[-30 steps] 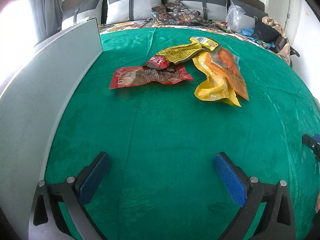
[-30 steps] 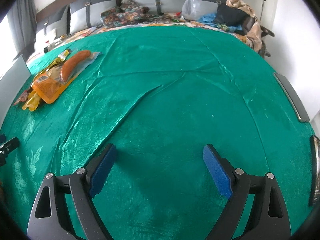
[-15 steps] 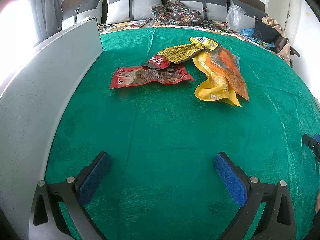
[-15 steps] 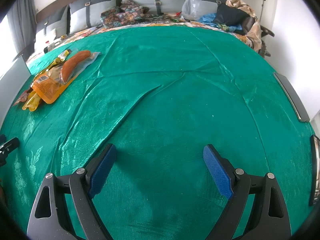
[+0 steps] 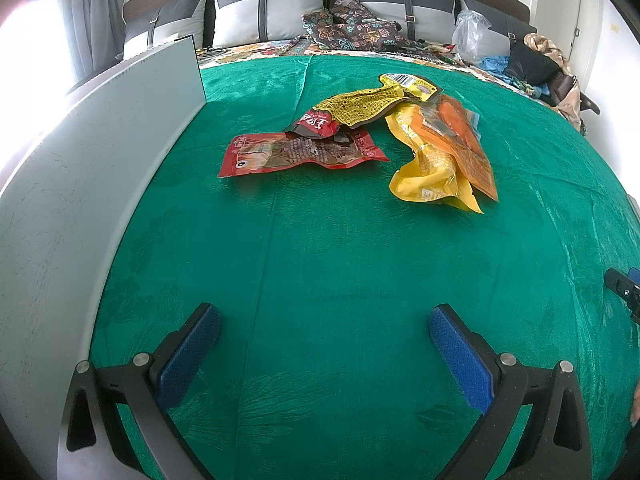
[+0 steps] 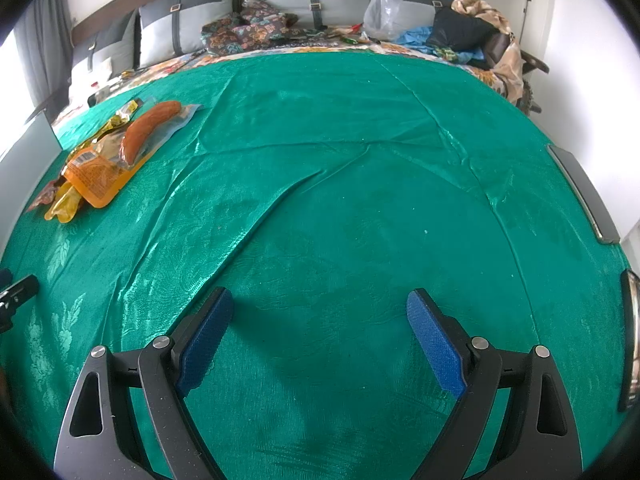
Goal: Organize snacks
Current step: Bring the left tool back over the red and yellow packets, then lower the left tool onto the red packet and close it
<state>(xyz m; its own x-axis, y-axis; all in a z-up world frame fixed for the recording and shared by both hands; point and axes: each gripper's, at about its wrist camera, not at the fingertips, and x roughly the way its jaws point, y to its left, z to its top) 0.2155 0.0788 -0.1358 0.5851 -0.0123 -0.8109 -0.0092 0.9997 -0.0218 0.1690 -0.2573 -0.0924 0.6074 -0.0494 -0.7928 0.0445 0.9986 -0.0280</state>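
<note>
Several snack packets lie in a loose pile on the green cloth (image 5: 320,260). A red packet (image 5: 296,154) lies flat at the pile's left. A yellow patterned packet (image 5: 360,106) overlaps its far end. A plain yellow packet (image 5: 430,172) lies at the right, under an orange sausage packet (image 5: 460,136). The sausage packet also shows in the right wrist view (image 6: 132,144). My left gripper (image 5: 324,316) is open and empty, well short of the pile. My right gripper (image 6: 320,300) is open and empty over bare cloth, far right of the pile.
A grey-white panel (image 5: 80,184) stands upright along the cloth's left edge. Pillows (image 5: 268,12), patterned fabric, a plastic bag (image 5: 472,36) and clothes lie at the far end. Dark flat objects (image 6: 584,196) sit at the cloth's right edge. The cloth has creases (image 6: 280,200).
</note>
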